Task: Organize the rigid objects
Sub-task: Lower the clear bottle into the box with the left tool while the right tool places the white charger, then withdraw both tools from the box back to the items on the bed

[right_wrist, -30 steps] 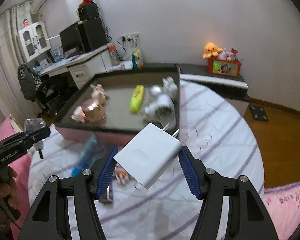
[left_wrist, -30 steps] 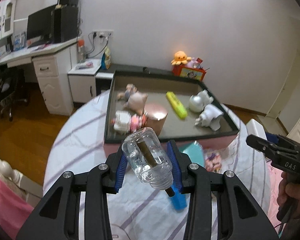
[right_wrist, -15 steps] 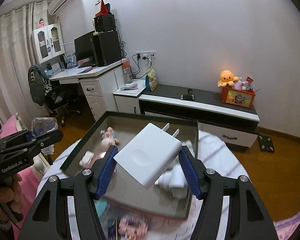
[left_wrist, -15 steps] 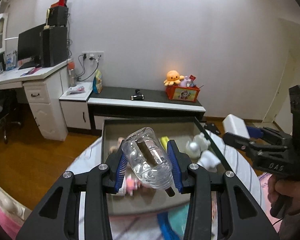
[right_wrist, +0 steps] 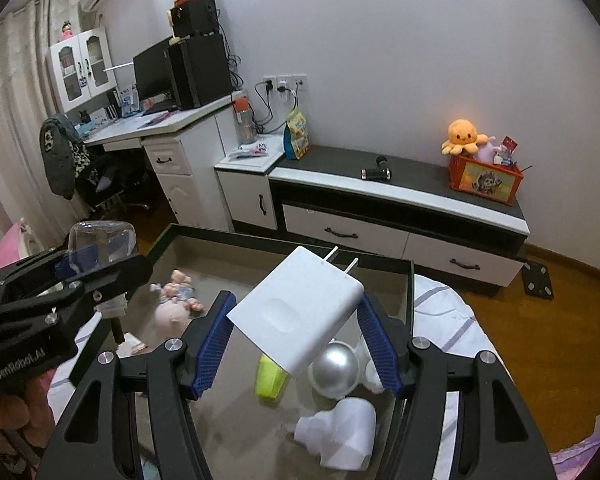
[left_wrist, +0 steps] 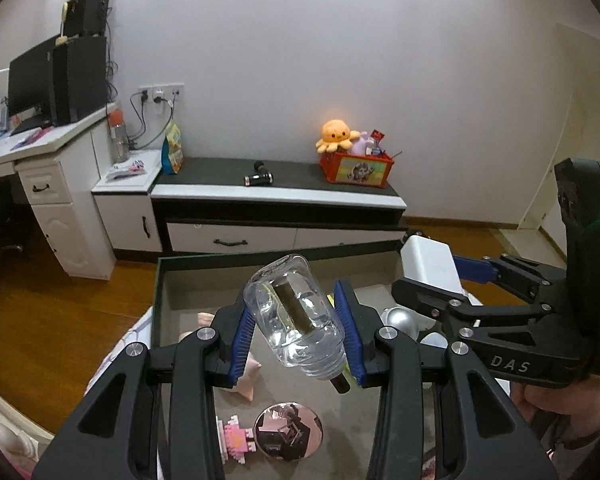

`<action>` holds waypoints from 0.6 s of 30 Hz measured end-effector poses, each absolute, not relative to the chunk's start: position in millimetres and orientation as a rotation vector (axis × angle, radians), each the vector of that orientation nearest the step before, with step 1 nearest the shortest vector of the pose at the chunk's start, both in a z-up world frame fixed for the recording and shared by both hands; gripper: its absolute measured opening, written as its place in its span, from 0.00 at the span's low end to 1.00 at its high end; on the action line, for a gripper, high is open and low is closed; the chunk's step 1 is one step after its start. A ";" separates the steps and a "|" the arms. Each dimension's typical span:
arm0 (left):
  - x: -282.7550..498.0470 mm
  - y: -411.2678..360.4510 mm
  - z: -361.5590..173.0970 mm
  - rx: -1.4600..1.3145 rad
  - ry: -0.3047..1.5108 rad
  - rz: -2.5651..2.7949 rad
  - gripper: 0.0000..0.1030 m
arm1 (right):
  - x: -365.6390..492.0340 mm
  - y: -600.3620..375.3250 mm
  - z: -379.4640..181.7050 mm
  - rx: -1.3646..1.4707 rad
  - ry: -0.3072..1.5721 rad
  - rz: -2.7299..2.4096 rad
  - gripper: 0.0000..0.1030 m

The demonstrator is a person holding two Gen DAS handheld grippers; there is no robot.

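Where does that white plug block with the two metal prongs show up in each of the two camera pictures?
Left wrist view: the white plug block sits at right of centre, clamped in the right tongs.
Right wrist view: it fills the centre, prongs pointing up and away.
Shared landmark: the orange octopus plush against the wall.

Both grippers have moved forward over the dark rectangular tray (right_wrist: 411, 280). The clear plastic bottle (left_wrist: 296, 322) and white plug-in charger (right_wrist: 300, 316) now hang above its contents.
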State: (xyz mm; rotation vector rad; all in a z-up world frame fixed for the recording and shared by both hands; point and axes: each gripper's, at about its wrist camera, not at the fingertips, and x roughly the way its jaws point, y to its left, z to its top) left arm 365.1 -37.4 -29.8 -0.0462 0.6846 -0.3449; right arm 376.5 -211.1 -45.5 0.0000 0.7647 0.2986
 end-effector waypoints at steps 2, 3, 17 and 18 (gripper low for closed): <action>369.5 -39.8 -35.4 -0.039 0.703 -0.339 0.39 | 382.5 -211.9 -50.8 0.004 0.776 0.293 0.63; 371.6 -40.9 -37.7 -0.039 0.711 -0.335 0.39 | 384.8 -211.7 -54.0 0.007 0.782 0.290 0.63; 335.9 -15.2 -27.3 -0.058 0.648 -0.249 0.95 | 365.9 -225.7 -54.4 0.067 0.775 0.223 1.00; 331.4 -13.5 -25.5 -0.059 0.643 -0.249 0.95 | 360.4 -227.3 -53.0 0.070 0.774 0.215 1.00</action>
